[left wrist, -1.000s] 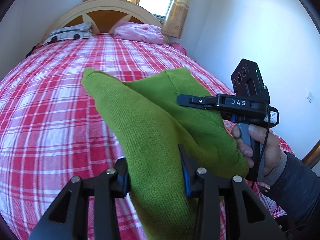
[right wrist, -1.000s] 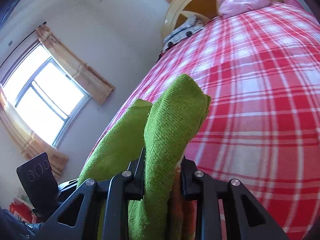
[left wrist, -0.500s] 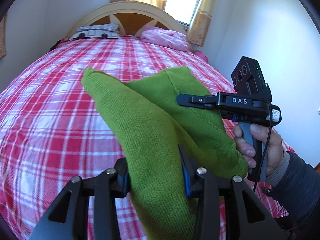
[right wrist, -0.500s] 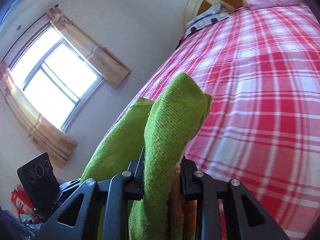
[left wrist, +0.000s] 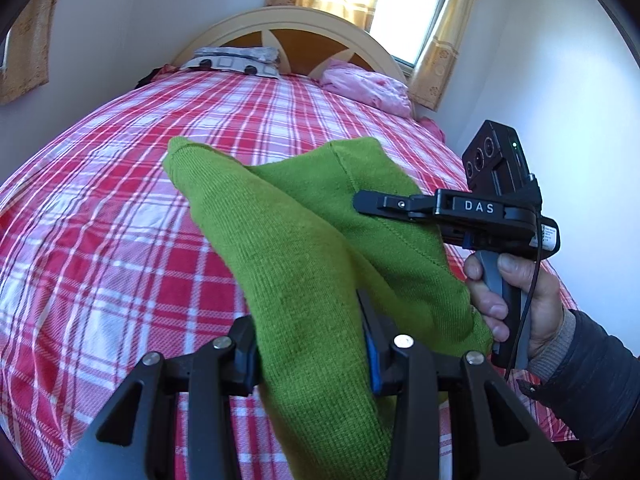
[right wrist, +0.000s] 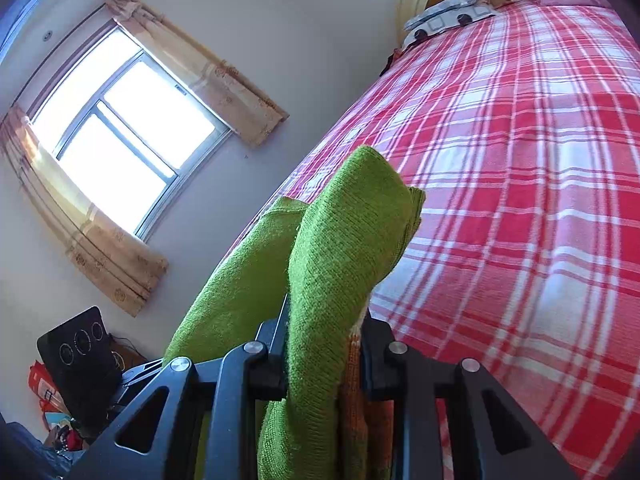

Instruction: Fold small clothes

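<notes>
A green knitted garment (left wrist: pixel 312 264) hangs in the air above a bed with a red and white checked sheet (left wrist: pixel 100 240). My left gripper (left wrist: pixel 308 344) is shut on one bunched part of it. My right gripper (right wrist: pixel 322 344) is shut on another part of the same green garment (right wrist: pixel 340 248), with an orange strip of knit beside the green at its right finger. In the left wrist view the right gripper (left wrist: pixel 360 206) shows at the right, held by a hand, clamped on the garment's edge.
The bed's cream and brown headboard (left wrist: pixel 296 28) stands at the far end, with a grey patterned pillow (left wrist: pixel 236 58) and a pink bundle (left wrist: pixel 364 86) in front of it. Curtained windows (right wrist: pixel 120 128) are in the walls. Clutter (right wrist: pixel 52 400) lies low at the left.
Both grippers have tilted upwards with the garment still held; more wall and window now shows, and the bed sits lower in both views. The grips have not changed.
</notes>
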Tool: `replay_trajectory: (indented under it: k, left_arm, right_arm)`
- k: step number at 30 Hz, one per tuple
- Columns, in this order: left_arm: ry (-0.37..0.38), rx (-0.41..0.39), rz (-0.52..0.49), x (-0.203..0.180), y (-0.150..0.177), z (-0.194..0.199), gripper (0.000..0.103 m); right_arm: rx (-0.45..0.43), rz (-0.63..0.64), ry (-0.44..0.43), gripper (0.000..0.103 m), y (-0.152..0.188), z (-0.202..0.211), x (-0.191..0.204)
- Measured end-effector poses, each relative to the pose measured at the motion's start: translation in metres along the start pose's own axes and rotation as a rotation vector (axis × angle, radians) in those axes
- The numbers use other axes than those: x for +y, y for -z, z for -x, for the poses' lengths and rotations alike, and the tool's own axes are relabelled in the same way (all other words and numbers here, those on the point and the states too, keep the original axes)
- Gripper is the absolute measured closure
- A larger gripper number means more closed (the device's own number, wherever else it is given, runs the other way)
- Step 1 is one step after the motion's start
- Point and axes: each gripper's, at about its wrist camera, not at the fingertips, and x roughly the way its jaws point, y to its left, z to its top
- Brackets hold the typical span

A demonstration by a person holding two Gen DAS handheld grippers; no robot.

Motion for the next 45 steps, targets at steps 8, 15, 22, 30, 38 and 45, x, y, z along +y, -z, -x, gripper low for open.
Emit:
replay_trajectory:
  k: [8,15,22,30,38,45]
  left_arm:
    - [-0.026,-0.006,0.053,0.027,0.014,0.007,0.062]
    - [-0.048,0.011,0.078,0.042,0.028,0.008,0.062]
    - [-0.052,0.014,0.086,0.051,0.038,0.009,0.062]
    - [-0.062,0.025,0.097,0.059,0.051,0.005,0.062]
    - [-0.069,0.037,0.111,0.065,0.060,0.001,0.052]
    - [-0.104,0.027,0.084,0.060,0.064,0.012,0.046]
  right_arm:
    - [0.053,0.015,-0.026,0.077,0.006,-0.034,0.008]
    - [0.114,0.012,-0.047,0.077,0.017,-0.059,0.009]
    - [0.128,0.004,-0.045,0.077,0.018,-0.063,0.005]
    - [0.142,-0.018,-0.011,0.077,0.022,-0.068,-0.008]
    - [0.160,0.029,0.069,0.075,0.026,-0.071,-0.006]
    - [0.169,0.064,0.163,0.068,0.029,-0.069,-0.004]
